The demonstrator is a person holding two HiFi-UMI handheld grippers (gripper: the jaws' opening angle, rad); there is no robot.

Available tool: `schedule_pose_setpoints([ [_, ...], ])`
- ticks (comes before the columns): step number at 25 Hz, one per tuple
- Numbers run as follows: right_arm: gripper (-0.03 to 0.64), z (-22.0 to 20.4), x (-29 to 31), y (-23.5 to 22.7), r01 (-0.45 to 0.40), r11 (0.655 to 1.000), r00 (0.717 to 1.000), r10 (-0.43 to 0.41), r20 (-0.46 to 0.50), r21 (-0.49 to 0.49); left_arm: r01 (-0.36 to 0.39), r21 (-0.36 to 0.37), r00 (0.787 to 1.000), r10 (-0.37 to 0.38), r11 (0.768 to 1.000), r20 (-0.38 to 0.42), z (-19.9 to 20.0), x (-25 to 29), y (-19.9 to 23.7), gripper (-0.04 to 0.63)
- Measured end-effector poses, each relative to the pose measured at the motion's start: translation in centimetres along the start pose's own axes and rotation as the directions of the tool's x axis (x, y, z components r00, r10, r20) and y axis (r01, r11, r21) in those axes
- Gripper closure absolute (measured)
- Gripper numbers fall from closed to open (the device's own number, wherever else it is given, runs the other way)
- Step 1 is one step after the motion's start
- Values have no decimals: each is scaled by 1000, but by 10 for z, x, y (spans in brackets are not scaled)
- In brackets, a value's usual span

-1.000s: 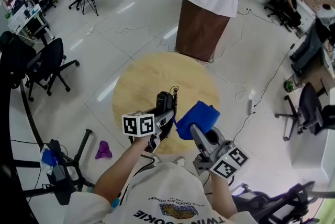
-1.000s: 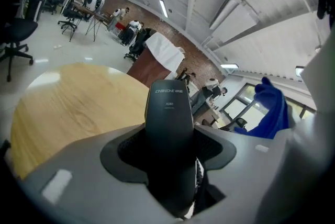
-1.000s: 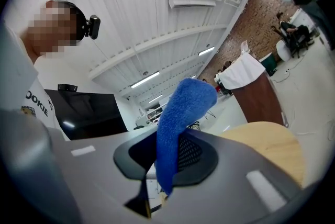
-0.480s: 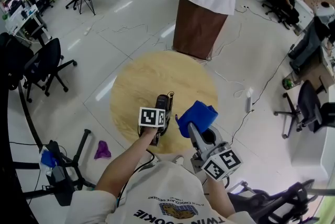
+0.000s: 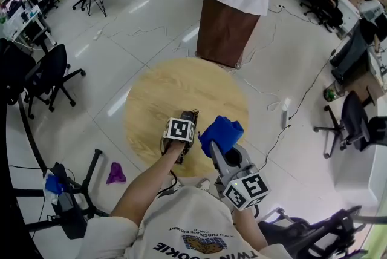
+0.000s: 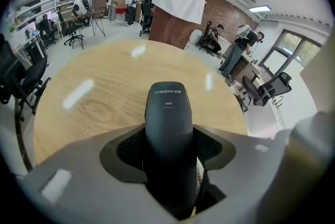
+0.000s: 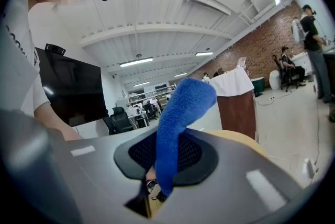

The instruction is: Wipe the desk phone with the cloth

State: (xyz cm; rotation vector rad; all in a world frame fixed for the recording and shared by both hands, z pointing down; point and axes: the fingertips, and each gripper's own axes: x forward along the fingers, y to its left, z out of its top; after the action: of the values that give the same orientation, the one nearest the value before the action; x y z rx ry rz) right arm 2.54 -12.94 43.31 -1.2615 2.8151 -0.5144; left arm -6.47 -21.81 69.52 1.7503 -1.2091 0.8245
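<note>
In the head view my left gripper (image 5: 185, 126) is shut on the black phone handset (image 5: 189, 114) over the near part of the round wooden table (image 5: 175, 91). The left gripper view shows the handset (image 6: 167, 118) upright between the jaws, which press on its sides. The phone's base (image 5: 165, 144) is mostly hidden under that gripper and hand. My right gripper (image 5: 225, 149) is just to the right, shut on a bunched blue cloth (image 5: 221, 132). In the right gripper view the cloth (image 7: 180, 113) sticks up from between the jaws, apart from the handset.
A tall brown bin draped in white (image 5: 228, 16) stands on the floor beyond the table. Black office chairs (image 5: 45, 73) are at the left and another chair (image 5: 354, 124) at the right. A purple rag (image 5: 116, 174) and loose cables lie on the floor.
My left gripper has swung right and forward with the handset, so its marker cube now sits over the phone. The right gripper and cloth have shifted slightly left, closer to the handset.
</note>
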Motion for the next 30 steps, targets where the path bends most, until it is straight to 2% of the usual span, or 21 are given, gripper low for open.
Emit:
schedule_pose_setpoints([
  [3,558,-1,-1,-2,3,1000,1000,-3,-1,11,-7,25,1000,7,1000,2,3,2,1,335],
  [7,558,-1,0,-2,6,1000,1000,-6,-4,20,28,26,999,-28,999,-20,-6,3,-5,326],
  [8,558,-1,0,-1,5,1000,1000,-5,-4,22,33,29,999,-32,999,-30,-10,6,-5,302],
  [9,558,-1,0,-1,3,1000,1000,-3,-4,24,33,36,999,-32,999,-30,-11,7,-4,242],
  [10,558,-1,0,0,2,1000,1000,-2,-4,24,34,43,999,-33,998,-23,-10,8,-3,222],
  [15,558,-2,1,3,10,1000,1000,-10,-7,18,48,73,998,-50,996,31,-5,3,-5,222],
  [21,558,-3,4,9,38,999,999,-38,-6,10,62,132,984,-83,989,159,15,-28,-6,222],
  [23,558,-3,6,11,53,999,999,-53,-4,0,86,146,965,-119,985,232,26,-48,-7,224],
  [24,557,-3,8,13,61,998,998,-61,-4,-6,99,159,950,-140,982,278,32,-61,-9,229],
  [25,557,-2,9,16,68,998,998,-68,-5,-15,110,177,931,-164,978,326,37,-76,-10,264],
  [28,558,1,15,25,86,995,996,-86,-5,-50,139,236,847,-239,962,474,47,-124,-16,407],
  [30,557,3,18,32,88,994,996,-88,-2,-69,159,254,783,-278,954,556,50,-154,-18,464],
])
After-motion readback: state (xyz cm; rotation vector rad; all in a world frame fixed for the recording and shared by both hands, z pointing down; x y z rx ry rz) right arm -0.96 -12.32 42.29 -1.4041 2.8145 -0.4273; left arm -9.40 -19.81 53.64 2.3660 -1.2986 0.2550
